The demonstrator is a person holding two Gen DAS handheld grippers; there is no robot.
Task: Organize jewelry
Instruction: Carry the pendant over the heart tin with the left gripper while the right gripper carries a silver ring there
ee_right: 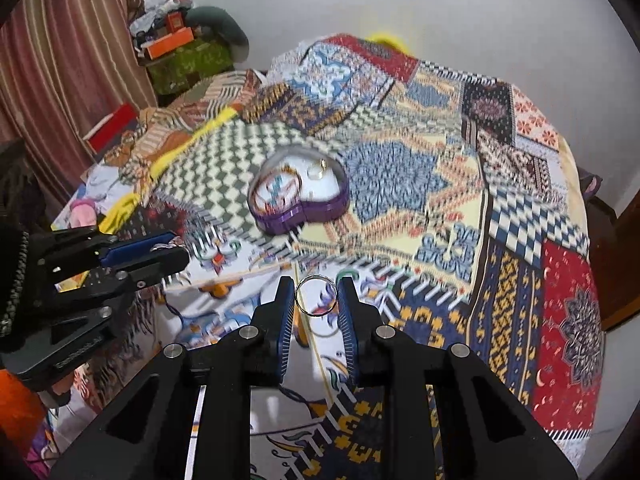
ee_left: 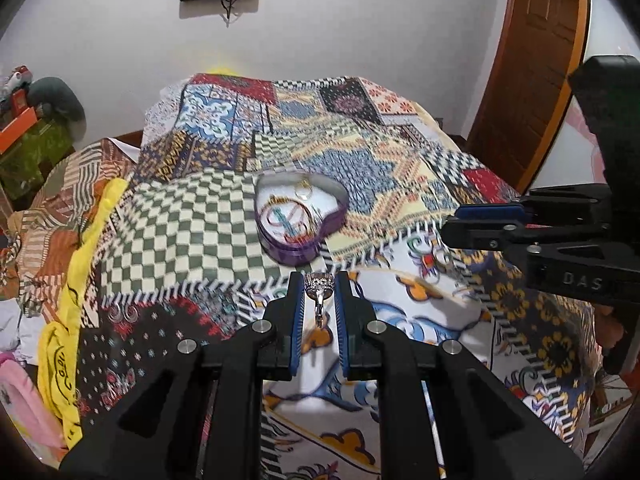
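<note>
A purple heart-shaped jewelry box (ee_left: 300, 216) (ee_right: 298, 196) lies open on the patchwork bedspread, with bangles and a small ring inside. My left gripper (ee_left: 319, 284) (ee_right: 170, 249) is shut on a silver ring with a jewelled top (ee_left: 319, 283), held just short of the box. My right gripper (ee_right: 316, 286) (ee_left: 472, 222) is shut on a plain silver ring (ee_right: 316, 295), pinched across its width, above the spread near the box's front. In the left wrist view the right gripper comes in from the right edge.
A patchwork bedspread (ee_left: 400, 168) (ee_right: 460, 208) covers the bed. Yellow cloth (ee_left: 80, 240) and folded fabrics lie along its left side. A wooden door (ee_left: 532, 60) stands at the right, shelves with boxes (ee_right: 180, 48) at the far left, and a curtain (ee_right: 60, 60) beside them.
</note>
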